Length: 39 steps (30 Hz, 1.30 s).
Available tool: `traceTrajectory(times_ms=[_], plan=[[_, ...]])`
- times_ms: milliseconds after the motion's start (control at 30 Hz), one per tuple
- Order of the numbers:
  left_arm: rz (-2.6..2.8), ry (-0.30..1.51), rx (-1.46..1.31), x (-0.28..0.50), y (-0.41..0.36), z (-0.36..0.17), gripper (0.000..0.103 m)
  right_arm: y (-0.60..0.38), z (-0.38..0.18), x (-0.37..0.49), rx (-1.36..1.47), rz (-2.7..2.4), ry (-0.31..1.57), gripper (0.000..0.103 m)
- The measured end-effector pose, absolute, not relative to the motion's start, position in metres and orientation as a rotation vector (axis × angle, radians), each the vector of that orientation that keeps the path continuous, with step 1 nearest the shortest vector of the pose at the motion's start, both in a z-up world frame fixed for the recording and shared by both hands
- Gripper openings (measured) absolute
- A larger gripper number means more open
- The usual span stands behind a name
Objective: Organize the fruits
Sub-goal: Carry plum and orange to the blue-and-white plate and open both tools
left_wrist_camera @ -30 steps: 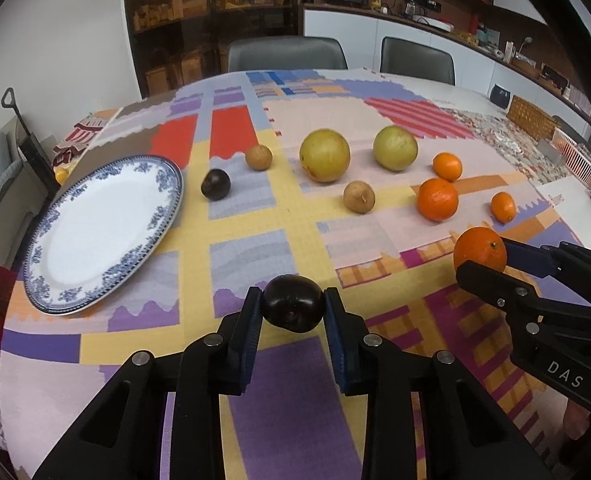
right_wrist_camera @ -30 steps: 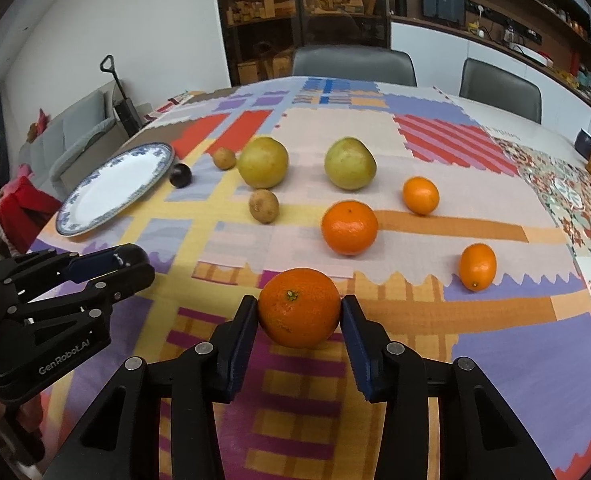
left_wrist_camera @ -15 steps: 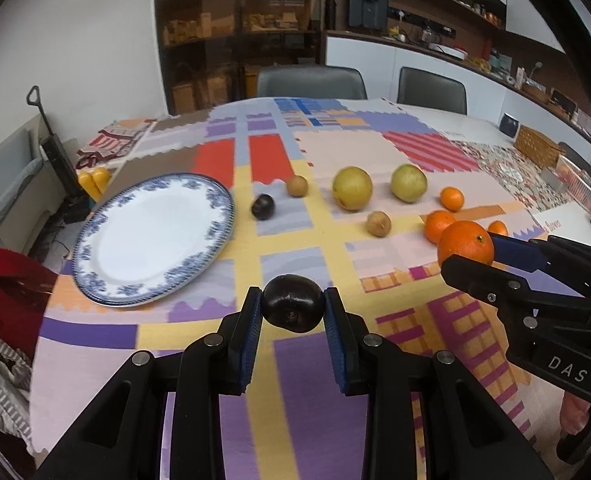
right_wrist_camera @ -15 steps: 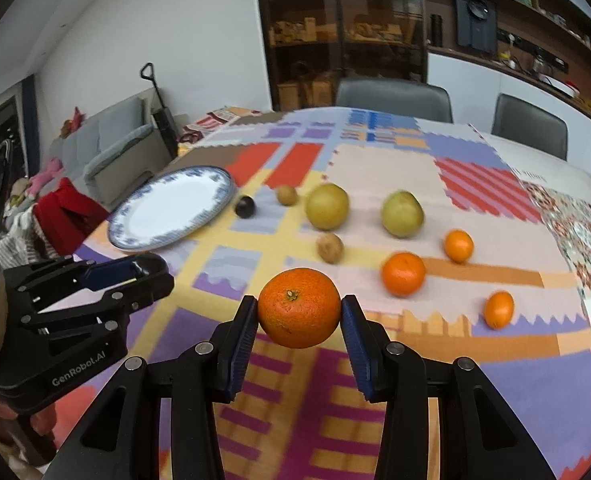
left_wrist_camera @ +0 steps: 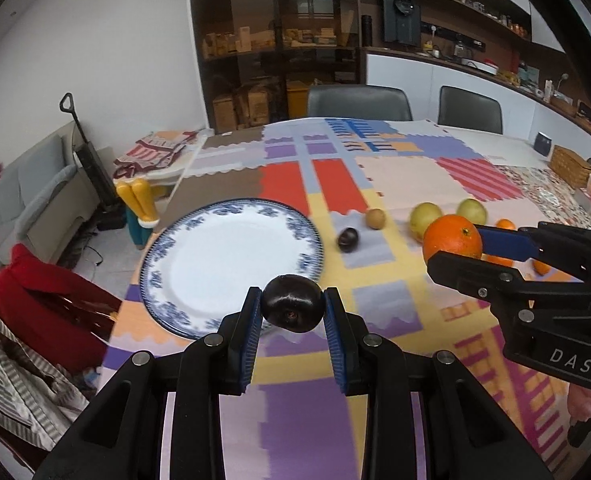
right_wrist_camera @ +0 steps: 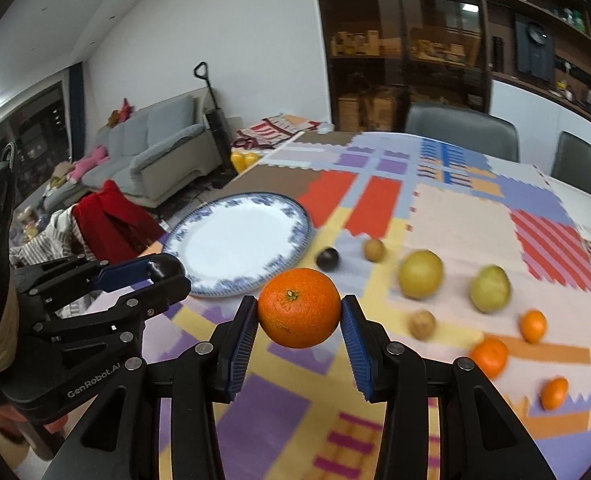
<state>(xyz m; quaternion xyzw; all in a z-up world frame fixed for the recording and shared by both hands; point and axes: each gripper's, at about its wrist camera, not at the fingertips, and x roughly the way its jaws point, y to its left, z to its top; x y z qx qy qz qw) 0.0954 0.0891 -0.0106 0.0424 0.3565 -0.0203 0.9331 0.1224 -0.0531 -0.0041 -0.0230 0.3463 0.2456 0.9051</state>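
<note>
My left gripper (left_wrist_camera: 293,312) is shut on a dark purple plum (left_wrist_camera: 292,309), held in the air over the near edge of a white plate with a blue rim (left_wrist_camera: 223,260). My right gripper (right_wrist_camera: 299,316) is shut on a large orange (right_wrist_camera: 299,307), held in the air to the right of the plate (right_wrist_camera: 239,244); the orange also shows in the left wrist view (left_wrist_camera: 452,238). A second dark plum (right_wrist_camera: 327,259), a small brown fruit (right_wrist_camera: 374,249), two yellow-green fruits (right_wrist_camera: 420,274) and several small oranges (right_wrist_camera: 489,356) lie on the patchwork tablecloth.
The table's left edge runs close behind the plate, with a red garment on a chair (left_wrist_camera: 43,304) beside it. Two grey chairs (left_wrist_camera: 359,102) stand at the far side. A wicker basket (left_wrist_camera: 570,163) sits at the far right.
Both grippers have risen and swung left toward the plate with their fruits. The plate now sits just ahead of the left gripper.
</note>
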Motion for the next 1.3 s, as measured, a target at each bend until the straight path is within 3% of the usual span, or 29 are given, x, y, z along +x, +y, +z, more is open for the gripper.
traceTrajectory(times_ms=[667,1167,1300], plan=[[0.019,0.839,0.023,0.171,0.174,-0.055,0.03,0.052,-0.044,0.207,-0.217,0.6,0.802,0.044],[0.009,0.909,0.022,0.192,0.184,-0.085,0.031,0.07,-0.072,0.226,-0.245,0.593,0.859,0.044],[0.025,0.892,0.021,0.189,0.185,-0.079,0.044,0.071,-0.072,0.226,-0.25,0.581,0.851,0.044]])
